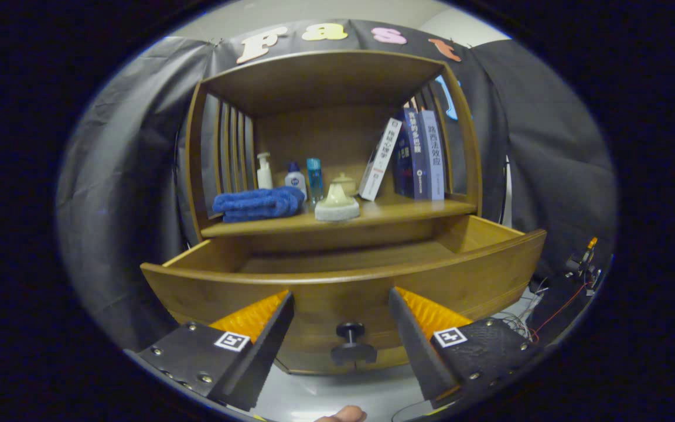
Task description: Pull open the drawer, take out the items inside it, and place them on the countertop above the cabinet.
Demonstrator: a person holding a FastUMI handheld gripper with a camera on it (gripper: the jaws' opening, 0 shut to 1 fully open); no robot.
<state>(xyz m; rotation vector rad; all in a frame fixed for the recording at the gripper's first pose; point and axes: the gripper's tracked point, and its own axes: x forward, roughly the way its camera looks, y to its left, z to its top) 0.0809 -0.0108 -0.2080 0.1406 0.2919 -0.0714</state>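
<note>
The wooden drawer (343,281) stands pulled out of the cabinet, its curved front just ahead of my fingers. Its black knob (351,340) sits low on the front, between the two fingers. My gripper (342,302) is open, with nothing held. The inside of the drawer shows bare wood (349,258); its near floor is hidden behind the front panel. On the countertop (384,214) above lie a folded blue towel (258,203) and a pale lidded dish (337,205).
At the back of the countertop stand a white pump bottle (264,171), a small white bottle (295,177), a blue bottle (314,179) and a small pot (344,183). Books (413,155) lean at the right. Cables and electronics (583,264) lie right of the cabinet. A fingertip (343,415) shows below.
</note>
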